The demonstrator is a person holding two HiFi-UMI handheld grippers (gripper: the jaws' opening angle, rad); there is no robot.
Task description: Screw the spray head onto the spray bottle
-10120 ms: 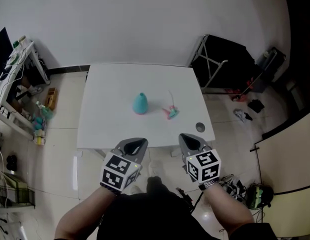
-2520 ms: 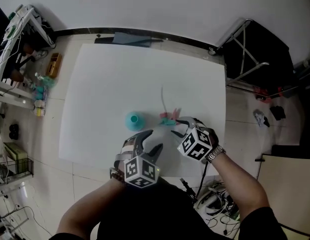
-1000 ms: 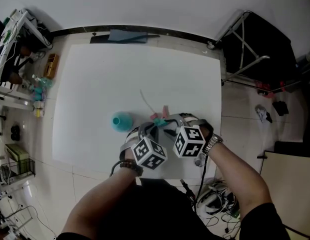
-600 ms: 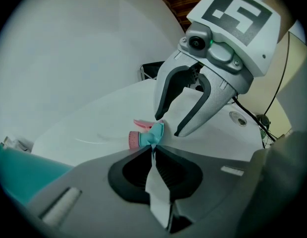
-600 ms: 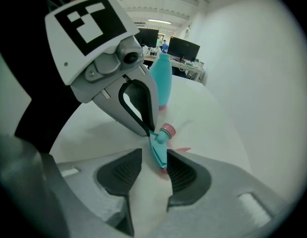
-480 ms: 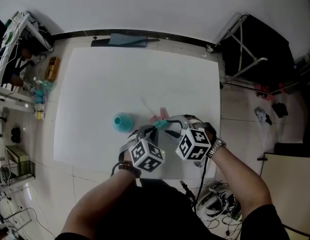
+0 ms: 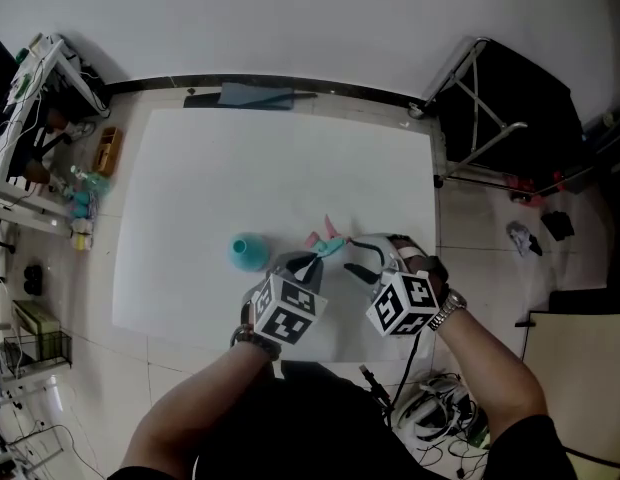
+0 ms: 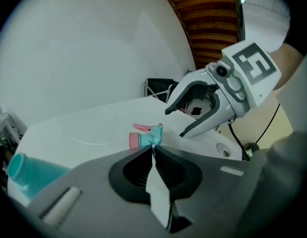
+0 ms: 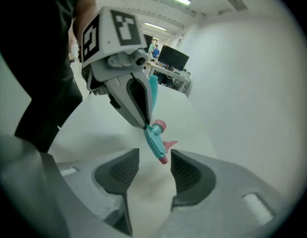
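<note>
White table [image 7: 240, 168] occupies the centre of the head view, with tiled floor on all sides and a black folding frame [image 7: 500, 98] standing off its far right corner. Both grippers are over the near part of the table, close together and tips facing each other. Left gripper [image 7: 312, 258]: jaws pressed together, pinching the teal body of the spray head [image 7: 325, 244] at the very tips; its own view confirms the grip [image 8: 153, 150], with the pink collar and trigger of the head [image 8: 146, 137] projecting beyond the pads. Right gripper [image 7: 358, 258]: jaws spread and just been opening; its own view [image 9: 154, 155] shows the nozzle end of the head [image 9: 156, 140] hanging between the pads with a gap on each side, neither pad touching. Teal bottle [image 7: 248, 252] stands upright on the table, just left of the left gripper, neck uncapped. The head is held to the right of the bottle, apart from it and not on the neck.
</note>
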